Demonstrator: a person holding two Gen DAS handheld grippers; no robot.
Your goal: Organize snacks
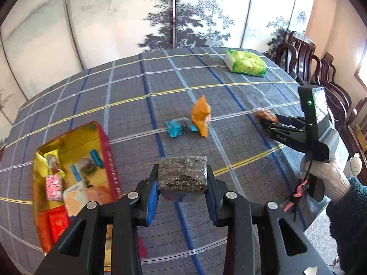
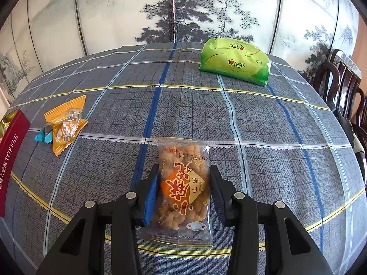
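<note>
Left gripper (image 1: 182, 178) at lower centre of the left wrist view is clamped on a dark speckled block snack (image 1: 182, 174), both pads pressing its sides, block held above the table (image 1: 128, 96). Lower left of that view: open red toffee tin (image 1: 109, 160) with gold lining, holding several wrapped snacks, among them a pink packet (image 1: 54, 187) and red packets (image 1: 58, 223). Right gripper (image 2: 183, 190) at lower centre of the right wrist view sits around a clear twisted-dough snack bag (image 2: 184, 192); the pads look at or just off the bag's edges, so I can't tell if it is gripping; the bag seems to lie flat on the plaid cloth. In the left wrist view the same gripper shows at right edge, held by a white-gloved hand (image 1: 325, 174), tips at the orange-brown bag. Mid-table: orange packet (image 2: 66, 123) with a small blue-wrapped candy (image 2: 42, 135) touching it on the left. Far side, upper right: green pack (image 2: 236, 61) lying flat near the table edge. Behind: painted folding screen (image 2: 174, 9); dark wooden chairs (image 2: 339, 87) at right.
</note>
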